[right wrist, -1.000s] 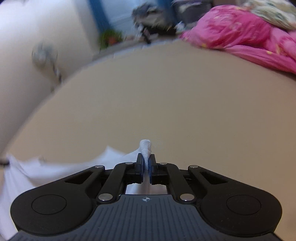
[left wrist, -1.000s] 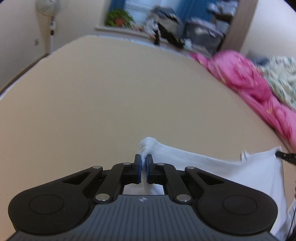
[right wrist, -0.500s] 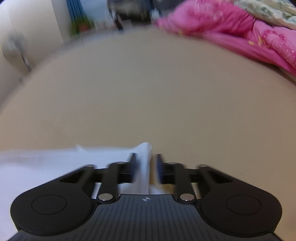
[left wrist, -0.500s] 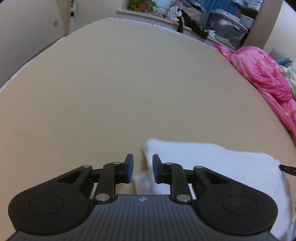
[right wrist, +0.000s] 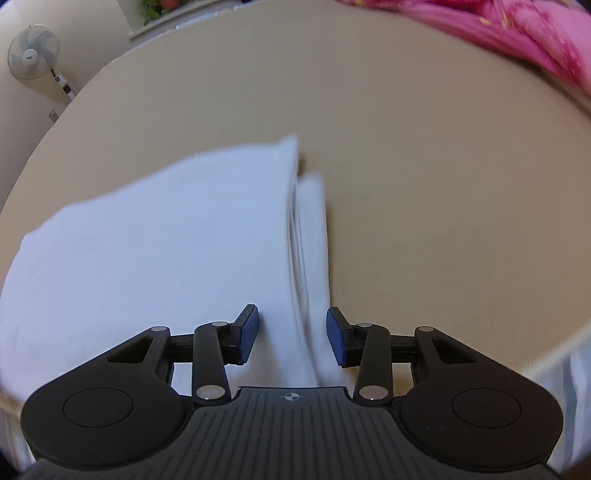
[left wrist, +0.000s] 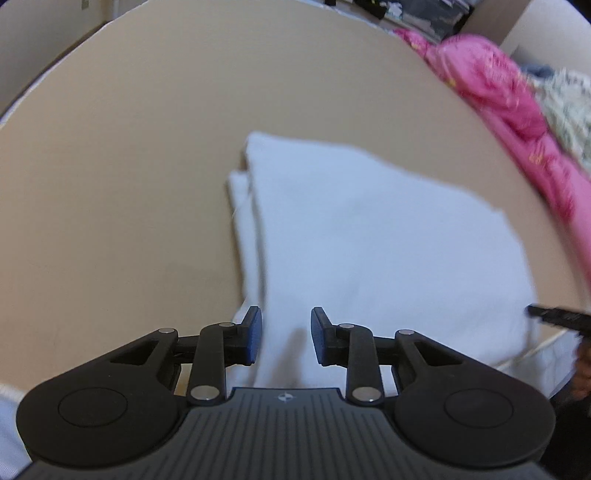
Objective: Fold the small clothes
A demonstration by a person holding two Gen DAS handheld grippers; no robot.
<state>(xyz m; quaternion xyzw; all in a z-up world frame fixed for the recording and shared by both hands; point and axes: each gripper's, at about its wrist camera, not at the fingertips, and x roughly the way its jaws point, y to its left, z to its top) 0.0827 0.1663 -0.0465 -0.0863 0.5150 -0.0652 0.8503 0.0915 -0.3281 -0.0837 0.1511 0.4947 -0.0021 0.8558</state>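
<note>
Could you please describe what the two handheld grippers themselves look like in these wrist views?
Both the left gripper and right gripper are matte black, with ribbed bodies, round side housings, silver pivot pins, blue textured pads, and a small crosshair mark.

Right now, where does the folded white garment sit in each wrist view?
Left wrist: white garment fills centre and right, its stepped edge on the left.
Right wrist: it fills centre and left, stepped edge on the right.
Shared landmark: pink bedding, upper right in both.
</note>
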